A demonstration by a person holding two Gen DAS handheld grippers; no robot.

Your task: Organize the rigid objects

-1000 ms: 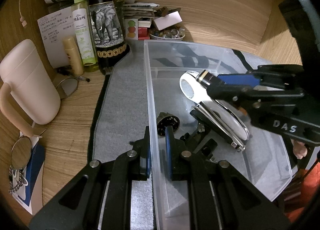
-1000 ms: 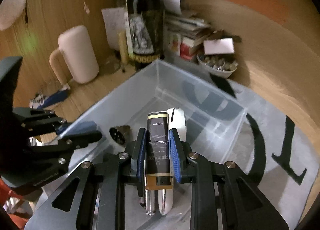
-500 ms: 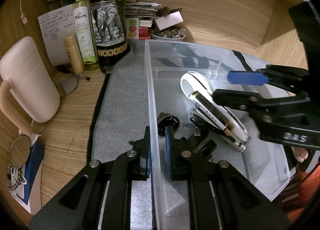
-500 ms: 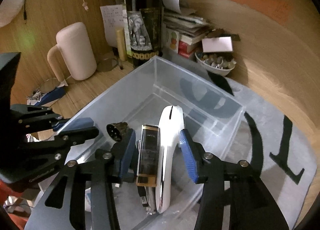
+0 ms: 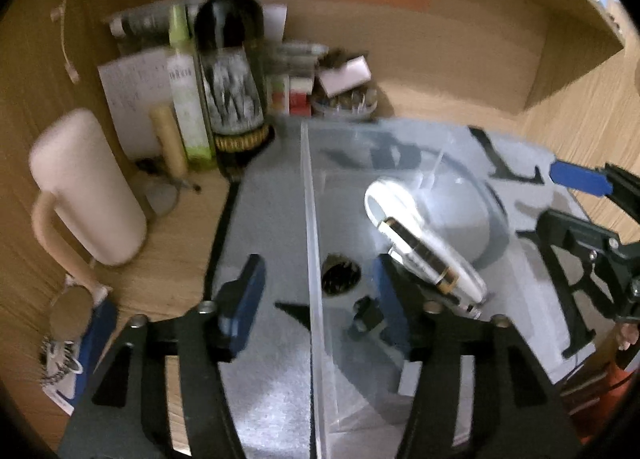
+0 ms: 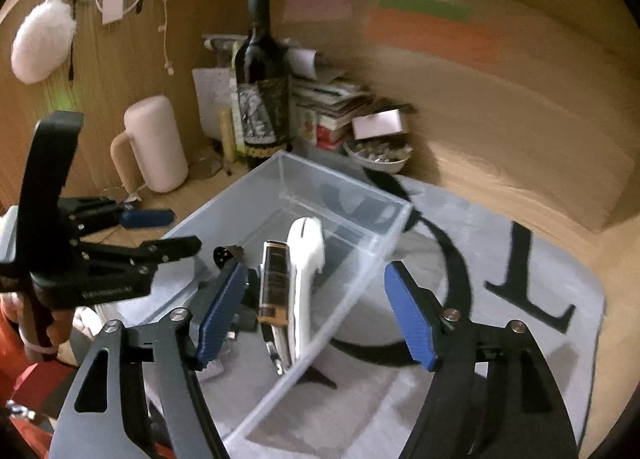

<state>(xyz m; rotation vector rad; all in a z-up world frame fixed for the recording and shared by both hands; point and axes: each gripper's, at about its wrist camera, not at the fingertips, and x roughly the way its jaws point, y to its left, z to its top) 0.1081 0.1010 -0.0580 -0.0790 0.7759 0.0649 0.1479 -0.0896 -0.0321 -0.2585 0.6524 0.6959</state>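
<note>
Clear plastic bin (image 6: 372, 255): holds white shaver (image 6: 306, 259), black-and-gold lighter (image 6: 274, 283), small dark parts. Left gripper (image 5: 316, 295) and right gripper (image 6: 316, 313): jaws just opened, both spread wide, gripping nothing, each straddling a bin wall.

Left gripper (image 5: 318, 295): jaws have just been opening, fingers (image 5: 244, 297) now spread, gripping nothing, angled downward. Right gripper (image 6: 316, 313): jaws likewise just opening, blue fingers (image 6: 408, 317) wide apart, nothing clamped, tilted down.

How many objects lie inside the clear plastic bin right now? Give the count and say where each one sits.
4 inside the clear bin: a white handset-shaped device, a black-and-gold case against its side, a dark round part near the bin's wall, a small black piece beside it. More may be hidden.
</note>
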